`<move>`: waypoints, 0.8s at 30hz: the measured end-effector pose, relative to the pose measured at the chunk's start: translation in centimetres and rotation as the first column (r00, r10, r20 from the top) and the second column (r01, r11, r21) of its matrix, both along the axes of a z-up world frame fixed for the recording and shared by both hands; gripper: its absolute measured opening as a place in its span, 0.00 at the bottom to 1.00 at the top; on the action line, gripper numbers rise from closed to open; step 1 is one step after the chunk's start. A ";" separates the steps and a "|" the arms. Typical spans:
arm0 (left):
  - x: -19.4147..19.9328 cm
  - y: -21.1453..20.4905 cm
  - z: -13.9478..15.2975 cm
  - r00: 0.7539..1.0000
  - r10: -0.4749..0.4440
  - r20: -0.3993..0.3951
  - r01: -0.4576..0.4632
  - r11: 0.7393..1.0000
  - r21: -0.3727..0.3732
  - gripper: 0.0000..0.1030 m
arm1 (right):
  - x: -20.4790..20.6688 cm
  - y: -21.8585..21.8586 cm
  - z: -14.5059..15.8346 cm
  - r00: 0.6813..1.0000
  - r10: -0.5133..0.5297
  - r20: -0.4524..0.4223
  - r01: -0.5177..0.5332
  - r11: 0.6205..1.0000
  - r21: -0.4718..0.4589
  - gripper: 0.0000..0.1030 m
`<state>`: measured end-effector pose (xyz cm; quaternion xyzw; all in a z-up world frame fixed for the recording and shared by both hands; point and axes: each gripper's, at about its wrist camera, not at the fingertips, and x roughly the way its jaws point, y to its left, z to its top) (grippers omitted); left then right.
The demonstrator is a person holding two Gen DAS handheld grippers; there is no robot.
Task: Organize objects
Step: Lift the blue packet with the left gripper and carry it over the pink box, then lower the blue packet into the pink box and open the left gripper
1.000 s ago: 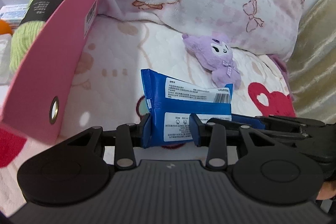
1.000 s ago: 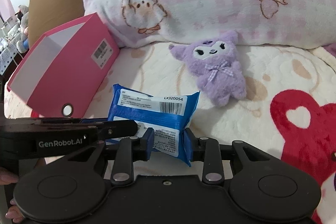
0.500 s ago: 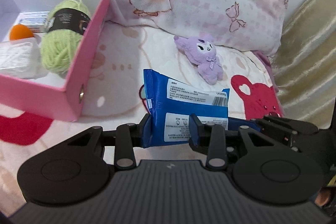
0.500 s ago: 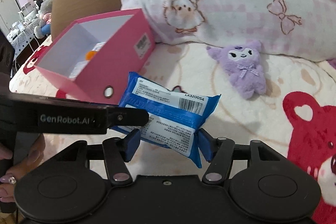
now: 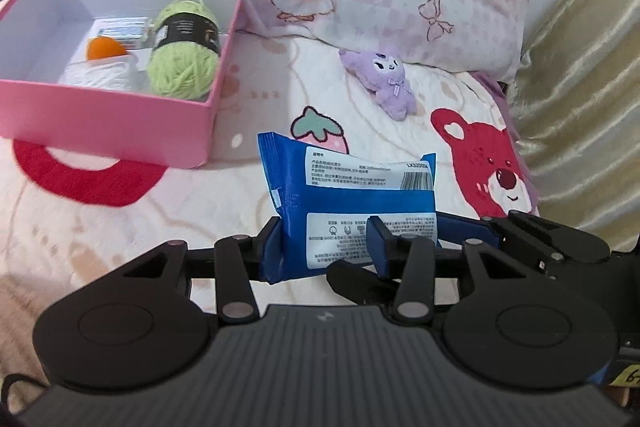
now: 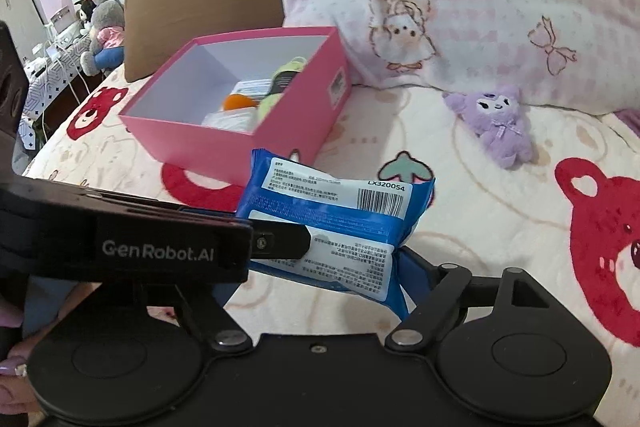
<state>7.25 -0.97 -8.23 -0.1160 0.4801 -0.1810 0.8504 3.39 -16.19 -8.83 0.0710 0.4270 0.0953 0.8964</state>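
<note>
The left gripper (image 5: pixel 326 241) clamps a blue wipes pack (image 6: pixel 340 227) labelled "LX320054", held above the bed (image 6: pixel 460 227) at five o'clock from the pink box (image 6: pixel 296 115). The right gripper (image 6: pixel 316 287), its jaws just widened, stands wide around the pack; whether its pads touch I cannot tell. The left gripper's side reads "GenRobot.AI".

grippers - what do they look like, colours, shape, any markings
Both are matte black plastic. The left gripper has two round housings, linkage bars with silver rivets, a ribbed grey top plate and blue fingertips. The right gripper has the same build, with a smooth black plate. In the right wrist view the left gripper's side reads GenRobot.AI in white. No cables show.
</note>
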 end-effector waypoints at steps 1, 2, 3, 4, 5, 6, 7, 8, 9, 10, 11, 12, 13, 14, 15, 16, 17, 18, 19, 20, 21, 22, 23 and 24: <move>-0.4 0.4 0.4 1.000 0.006 -0.001 -0.006 1.000 -0.004 0.42 | -0.2 0.4 0.3 1.000 0.005 0.000 -0.005 1.000 0.001 0.83; -0.8 0.9 0.7 1.000 0.011 -0.003 -0.011 1.000 -0.008 0.42 | -0.4 0.8 0.6 1.000 0.009 -0.002 -0.009 1.000 0.004 0.83; -1.0 1.3 1.0 1.000 0.015 -0.004 -0.015 1.000 -0.011 0.43 | -0.5 1.3 1.0 1.000 0.014 -0.003 -0.014 1.000 0.006 0.84; -1.4 1.8 1.4 1.000 0.022 -0.005 -0.022 1.000 -0.015 0.43 | -0.7 1.7 1.3 1.000 0.020 -0.002 -0.020 1.000 0.008 0.85; -1.7 2.2 1.7 1.000 0.026 -0.003 -0.026 1.000 -0.016 0.43 | -0.8 2.2 1.6 1.000 0.028 -0.003 -0.028 1.000 0.007 0.85; -2.0 2.6 2.1 1.000 0.029 0.001 -0.029 0.999 -0.015 0.43 | -0.8 2.7 2.0 0.999 0.038 -0.002 -0.038 0.999 0.002 0.86; -2.3 3.1 2.5 0.999 0.035 0.007 -0.035 0.999 -0.013 0.43 | -0.9 3.3 2.3 0.999 0.047 0.003 -0.047 0.999 -0.004 0.86; -2.6 3.6 2.9 0.999 0.041 0.011 -0.041 0.999 -0.010 0.43 | -0.9 3.8 2.6 0.998 0.056 0.005 -0.056 0.998 -0.010 0.86; -2.8 3.9 3.3 0.999 0.046 0.015 -0.046 0.999 -0.006 0.43 | -0.9 4.4 2.9 0.998 0.066 0.007 -0.066 0.998 -0.018 0.87; -3.0 4.4 3.7 0.998 0.056 0.020 -0.056 0.998 -0.004 0.43 | -0.9 4.9 3.3 0.997 0.073 0.012 -0.073 0.997 -0.026 0.87; -3.0 4.9 4.0 0.997 0.072 0.017 -0.071 0.997 -0.011 0.45 | -0.9 5.4 3.7 0.997 0.081 0.019 -0.080 0.996 -0.032 0.87; -3.0 5.4 4.2 0.996 0.088 0.013 -0.088 0.996 -0.024 0.46 | -0.8 5.9 4.1 0.995 0.089 0.032 -0.088 0.995 -0.035 0.87; -2.9 6.1 4.6 0.994 0.106 0.019 -0.105 0.994 -0.035 0.46 | -0.7 6.2 4.5 0.995 0.093 0.044 -0.092 0.995 -0.034 0.87; -2.9 6.6 4.9 0.992 0.120 0.031 -0.118 0.992 -0.040 0.46 | -0.5 6.5 4.9 0.994 0.100 0.053 -0.098 0.995 -0.031 0.87; -2.9 7.2 5.3 0.990 0.134 0.043 -0.132 0.990 -0.041 0.46 | -0.3 6.9 5.4 0.992 0.111 0.061 -0.110 0.994 -0.024 0.87; -2.9 7.8 5.6 0.988 0.147 0.054 -0.144 0.989 -0.042 0.46 | -0.1 7.2 5.8 0.990 0.122 0.067 -0.121 0.993 -0.020 0.87; -2.8 8.4 5.9 0.986 0.156 0.061 -0.154 0.987 -0.046 0.46 | 0.1 7.6 6.2 0.988 0.133 0.076 -0.132 0.991 -0.019 0.87; -2.8 8.9 6.1 0.984 0.165 0.068 -0.161 0.985 -0.054 0.46 | 0.3 8.0 6.6 0.986 0.142 0.084 -0.140 0.990 -0.021 0.87; -2.7 9.6 6.4 0.982 0.175 0.074 -0.170 0.983 -0.066 0.46 | 0.6 8.5 7.0 0.984 0.151 0.093 -0.149 0.988 -0.025 0.87; -2.6 10.2 6.6 0.980 0.184 0.077 -0.179 0.981 -0.075 0.46 | 0.8 8.9 7.2 0.983 0.158 0.099 -0.156 0.987 -0.027 0.87; -2.5 10.7 6.8 0.978 0.194 0.078 -0.188 0.979 -0.082 0.46 | 1.1 9.3 7.5 0.981 0.166 0.104 -0.164 0.986 -0.028 0.87; -2.3 11.3 7.0 0.975 0.205 0.083 -0.198 0.976 -0.087 0.46 | 1.5 9.7 7.7 0.979 0.173 0.108 -0.171 0.985 -0.028 0.87; -2.0 11.7 7.3 0.973 0.213 0.089 -0.206 0.975 -0.088 0.46 | 1.9 10.0 7.9 0.977 0.184 0.112 -0.182 0.983 -0.029 0.87; -1.8 12.1 7.5 0.971 0.220 0.097 -0.212 0.974 -0.086 0.46 | 2.2 10.4 8.1 0.975 0.189 0.117 -0.186 0.982 -0.030 0.87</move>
